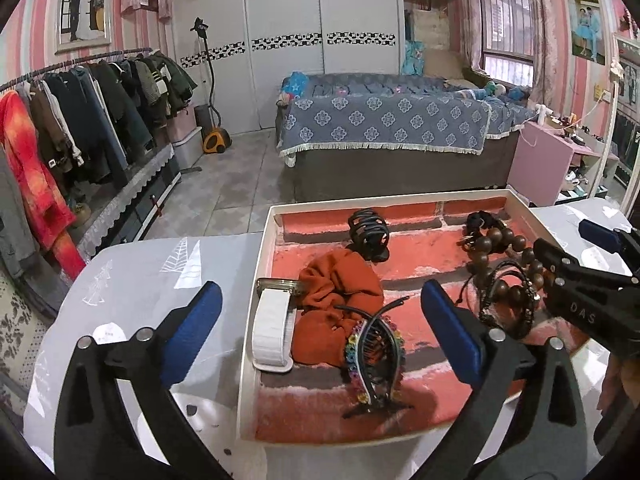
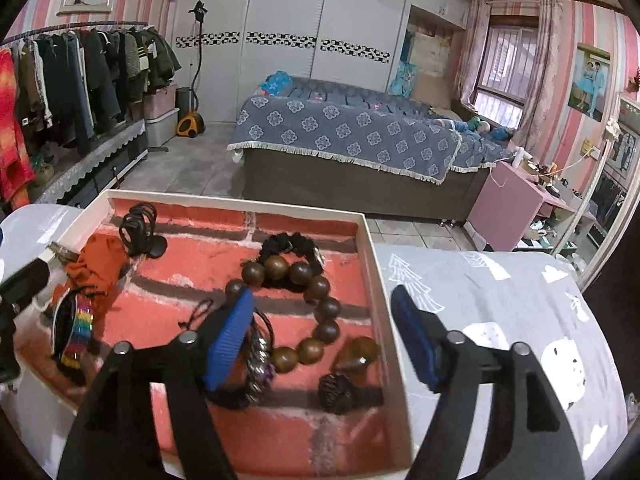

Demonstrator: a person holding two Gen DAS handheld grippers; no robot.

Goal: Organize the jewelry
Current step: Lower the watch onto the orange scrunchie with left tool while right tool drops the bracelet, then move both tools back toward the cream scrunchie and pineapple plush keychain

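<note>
Both my claws hung spread apart, gripping nothing: left gripper (image 1: 320, 328) and right gripper (image 2: 328, 336) over the tray (image 2: 372, 264) of jewelry.

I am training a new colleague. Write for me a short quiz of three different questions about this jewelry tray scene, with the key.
1. True or false: the left claw grips the white watch.
2. Which item lies beside the watch? A) orange scrunchie B) wooden bead bracelet C) black hair claw clip
3. Fill in: all items lie inside the ___.

Key: 1 false, both claws are open and empty; 2 A; 3 tray.
</note>
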